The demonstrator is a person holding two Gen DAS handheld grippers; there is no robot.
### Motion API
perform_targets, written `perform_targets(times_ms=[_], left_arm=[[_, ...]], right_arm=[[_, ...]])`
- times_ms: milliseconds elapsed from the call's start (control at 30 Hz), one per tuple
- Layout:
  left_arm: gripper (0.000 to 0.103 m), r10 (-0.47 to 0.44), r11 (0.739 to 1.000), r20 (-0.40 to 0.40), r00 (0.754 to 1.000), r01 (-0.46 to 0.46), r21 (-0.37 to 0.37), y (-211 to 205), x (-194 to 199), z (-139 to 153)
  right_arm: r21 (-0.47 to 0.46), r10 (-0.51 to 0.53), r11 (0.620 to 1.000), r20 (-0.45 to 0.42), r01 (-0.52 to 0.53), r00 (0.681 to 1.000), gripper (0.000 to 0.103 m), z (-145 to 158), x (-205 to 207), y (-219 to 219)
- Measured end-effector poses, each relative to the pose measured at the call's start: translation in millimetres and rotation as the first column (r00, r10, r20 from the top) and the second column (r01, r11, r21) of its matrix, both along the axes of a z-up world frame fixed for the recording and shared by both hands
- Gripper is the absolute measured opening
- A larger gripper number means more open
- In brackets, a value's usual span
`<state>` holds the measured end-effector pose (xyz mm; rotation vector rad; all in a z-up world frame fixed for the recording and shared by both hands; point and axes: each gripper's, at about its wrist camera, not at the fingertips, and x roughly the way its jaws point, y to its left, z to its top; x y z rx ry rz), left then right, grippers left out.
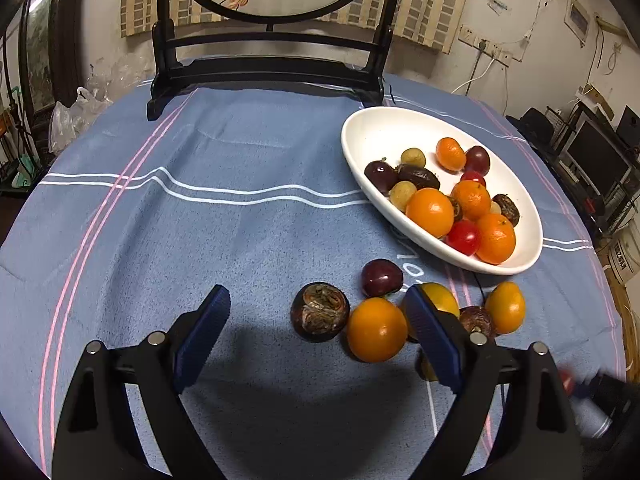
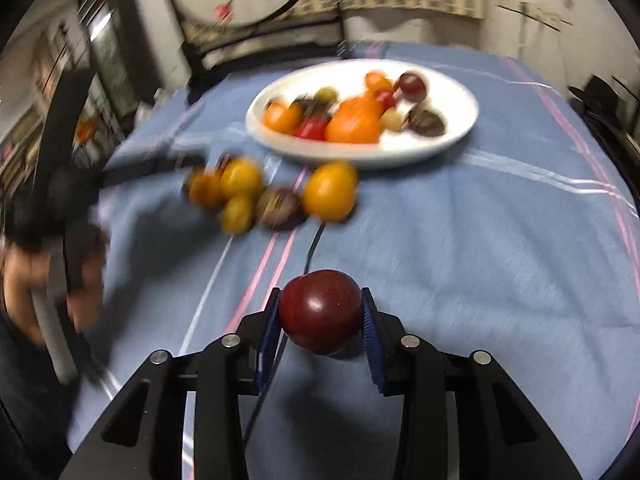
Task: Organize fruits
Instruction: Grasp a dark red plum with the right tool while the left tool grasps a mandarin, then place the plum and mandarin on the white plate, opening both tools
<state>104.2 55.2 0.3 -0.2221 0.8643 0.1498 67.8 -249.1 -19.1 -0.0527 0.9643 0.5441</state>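
A white oval dish [image 1: 372, 128] [image 2: 452, 92] holds several oranges, red tomatoes, dark plums and small yellow fruits. Loose fruits lie on the cloth in front of it: a brown water chestnut [image 1: 319, 311], an orange [image 1: 376, 329], a dark plum [image 1: 381, 278], a yellow fruit [image 1: 505, 307]. My left gripper [image 1: 318, 326] is open, its fingers on either side of the chestnut and the orange. My right gripper [image 2: 321, 318] is shut on a dark red plum [image 2: 321, 311], held above the cloth short of the dish. The loose fruit cluster [image 2: 272, 196] is blurred in the right wrist view.
A blue striped tablecloth [image 1: 200, 240] covers the round table. A dark wooden stand with a round screen [image 1: 272, 68] stands at the table's far edge. A thin black cable [image 2: 310, 252] lies on the cloth. The left gripper and hand [image 2: 60, 216] show at the left of the right wrist view.
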Motion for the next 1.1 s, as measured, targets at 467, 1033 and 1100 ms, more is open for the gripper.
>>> perform_targets(times_ms=[467, 1033, 1100], left_arm=[[0.087, -0.046, 0.998, -0.039, 0.998, 0.048, 0.038, -0.4, -0.2, 0.5], [0.051, -0.132, 0.987, -0.113, 0.985, 0.142, 0.080, -34.4, 13.9, -16.4], [0.039, -0.132, 0.987, -0.101, 0.986, 0.140, 0.074, -35.5, 16.8, -15.7]], right_arm=[[0.084, -0.148, 0.986, 0.070, 0.142, 0.987, 0.038, 33.2, 95.0, 8.4], [0.178, -0.123, 0.977, 0.025, 0.117, 0.992, 0.038, 25.6, 90.0, -10.6], [0.176, -0.115, 0.978, 0.027, 0.108, 0.993, 0.038, 25.5, 88.1, -8.2]])
